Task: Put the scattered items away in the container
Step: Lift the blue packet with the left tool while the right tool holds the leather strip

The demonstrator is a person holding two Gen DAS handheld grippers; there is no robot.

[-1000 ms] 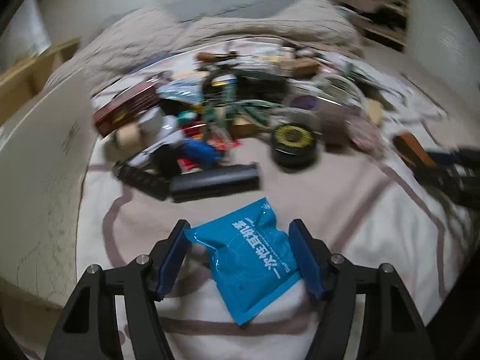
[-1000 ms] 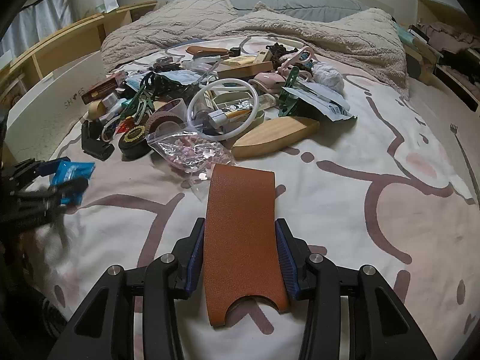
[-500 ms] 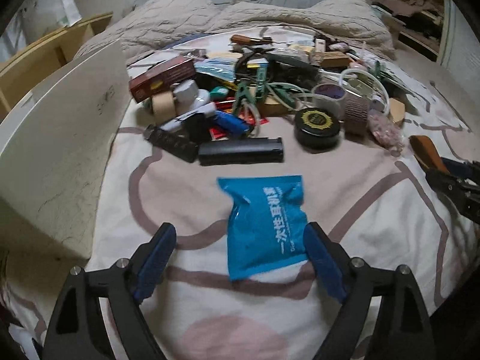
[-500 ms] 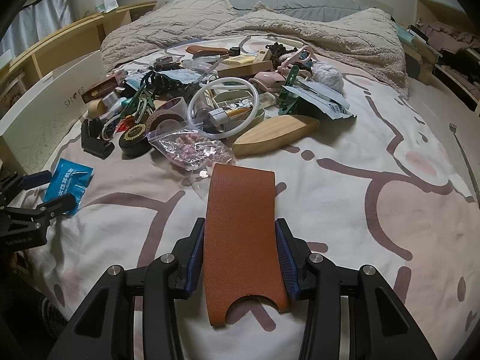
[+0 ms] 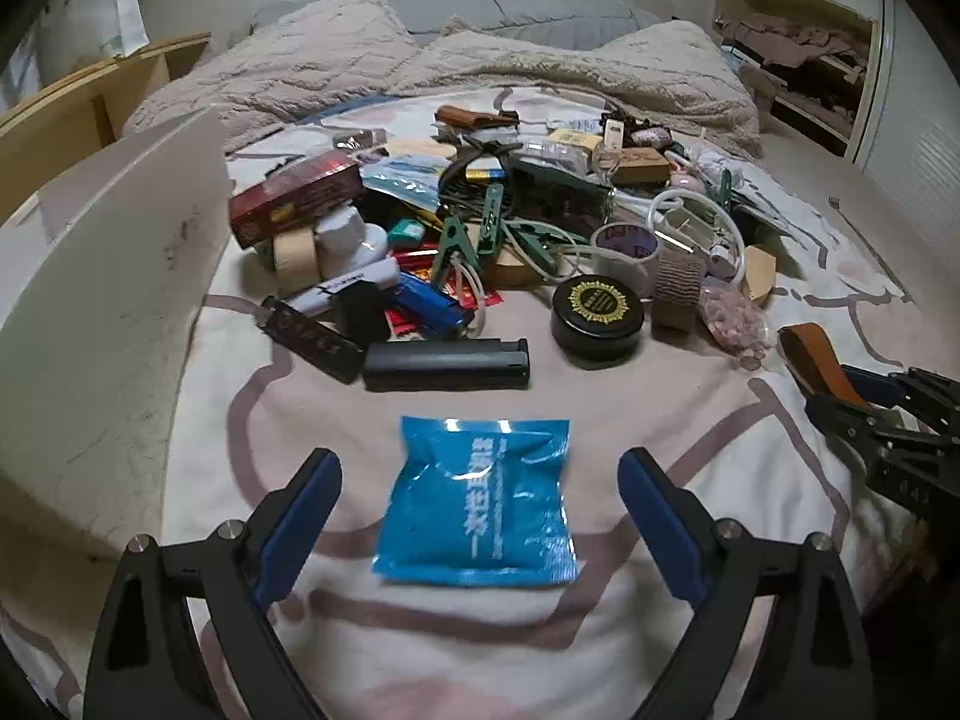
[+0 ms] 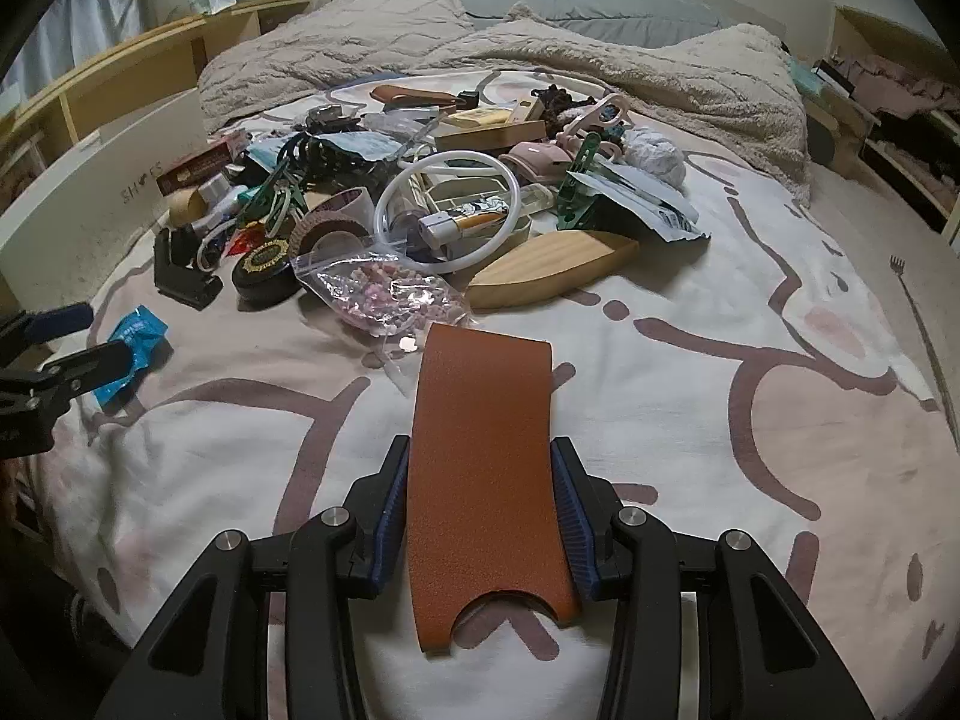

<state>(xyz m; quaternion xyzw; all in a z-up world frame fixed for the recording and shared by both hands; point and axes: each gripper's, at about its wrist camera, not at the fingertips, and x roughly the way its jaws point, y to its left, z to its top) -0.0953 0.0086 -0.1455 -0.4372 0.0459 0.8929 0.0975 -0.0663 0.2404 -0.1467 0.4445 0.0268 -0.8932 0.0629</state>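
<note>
A blue foil packet [image 5: 480, 504] lies flat on the bed sheet between the wide-open fingers of my left gripper [image 5: 480, 504], touching neither; it also shows in the right wrist view [image 6: 133, 345]. My right gripper [image 6: 480, 516] is shut on a flat brown leather case [image 6: 486, 468], held just above the sheet; the case also shows in the left wrist view [image 5: 819, 360]. A pile of scattered items [image 5: 480, 240] covers the middle of the bed. A white box [image 5: 90, 312], the container, stands at the left edge of the bed.
A black lighter-shaped case [image 5: 447, 365] and a round black tin [image 5: 598, 312] lie just beyond the packet. A bag of pink beads [image 6: 390, 294] and a wooden board [image 6: 552, 276] lie ahead of the right gripper. A rumpled blanket [image 6: 480, 54] fills the far end.
My left gripper opened and let go of the blue packet, which now lies on the sheet, and pulled back. The right gripper kept still with the brown case.
</note>
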